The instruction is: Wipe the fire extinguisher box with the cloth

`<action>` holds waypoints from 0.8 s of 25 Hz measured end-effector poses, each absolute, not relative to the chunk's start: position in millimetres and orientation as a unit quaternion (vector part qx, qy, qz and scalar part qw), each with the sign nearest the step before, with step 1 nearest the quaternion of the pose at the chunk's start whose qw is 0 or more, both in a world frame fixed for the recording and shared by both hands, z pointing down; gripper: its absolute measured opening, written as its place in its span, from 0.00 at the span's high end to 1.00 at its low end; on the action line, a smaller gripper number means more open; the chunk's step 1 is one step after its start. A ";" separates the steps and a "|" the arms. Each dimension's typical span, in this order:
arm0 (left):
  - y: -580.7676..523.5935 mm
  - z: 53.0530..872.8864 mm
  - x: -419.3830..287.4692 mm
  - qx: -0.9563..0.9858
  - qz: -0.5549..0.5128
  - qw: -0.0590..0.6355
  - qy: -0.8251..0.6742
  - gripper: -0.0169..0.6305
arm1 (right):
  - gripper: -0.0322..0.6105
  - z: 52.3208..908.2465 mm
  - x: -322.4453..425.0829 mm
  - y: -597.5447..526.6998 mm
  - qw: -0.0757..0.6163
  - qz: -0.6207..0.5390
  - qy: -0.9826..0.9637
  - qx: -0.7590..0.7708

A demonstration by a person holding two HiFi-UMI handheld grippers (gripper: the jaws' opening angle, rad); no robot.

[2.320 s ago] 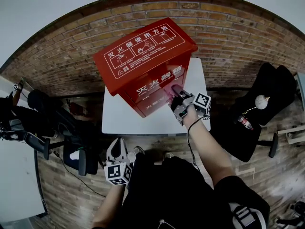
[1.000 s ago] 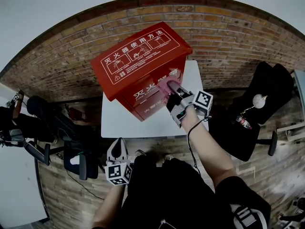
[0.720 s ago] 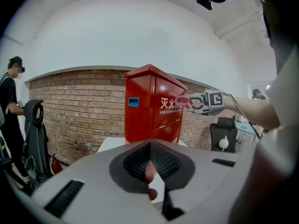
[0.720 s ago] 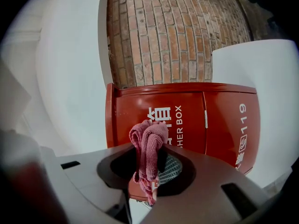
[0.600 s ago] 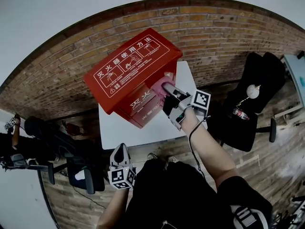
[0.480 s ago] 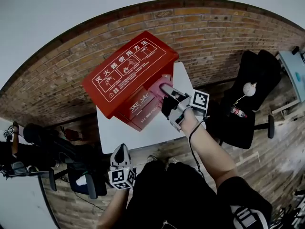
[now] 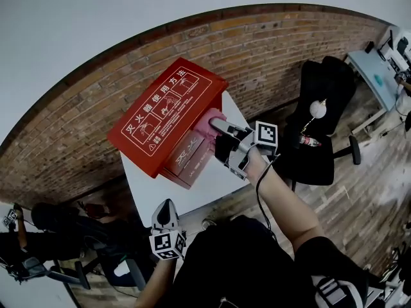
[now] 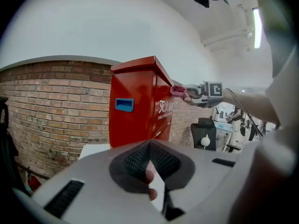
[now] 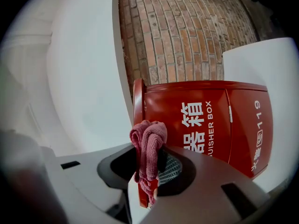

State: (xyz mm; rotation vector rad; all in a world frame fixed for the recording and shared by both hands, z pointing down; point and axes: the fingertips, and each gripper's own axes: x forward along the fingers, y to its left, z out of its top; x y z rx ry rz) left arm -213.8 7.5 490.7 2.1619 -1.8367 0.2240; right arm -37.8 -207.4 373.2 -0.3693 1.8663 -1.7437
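A fire extinguisher box (image 7: 168, 114) stands on a table (image 7: 212, 178), toward its far left, with a brick wall (image 7: 270, 50) behind. A chair (image 7: 318, 133) sits right of the table. The right gripper (image 7: 218, 126) holds a cloth (image 7: 207, 122) against the box's front, near the top. The left gripper (image 7: 166, 205) hangs before the table, well apart.

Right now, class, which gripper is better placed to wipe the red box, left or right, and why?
Right. The right gripper is shut on the pink cloth at the front of the red box. The left gripper is shut on nothing, low and away from the box.
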 end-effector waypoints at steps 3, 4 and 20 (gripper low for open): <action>7.5 497.6 -209.9 0.766 0.081 0.151 -0.620 0.93 | 0.78 367.6 -39.3 -205.6 0.281 -0.640 0.701 -0.140; 7.8 500.2 -207.9 0.770 0.084 0.152 -0.614 0.93 | 0.78 366.7 -39.5 -205.1 0.282 -0.640 0.701 -0.141; -18.8 503.5 -144.4 0.749 0.080 0.159 -0.638 0.93 | 0.78 364.2 -1.3 -242.8 0.262 -0.644 0.708 -0.126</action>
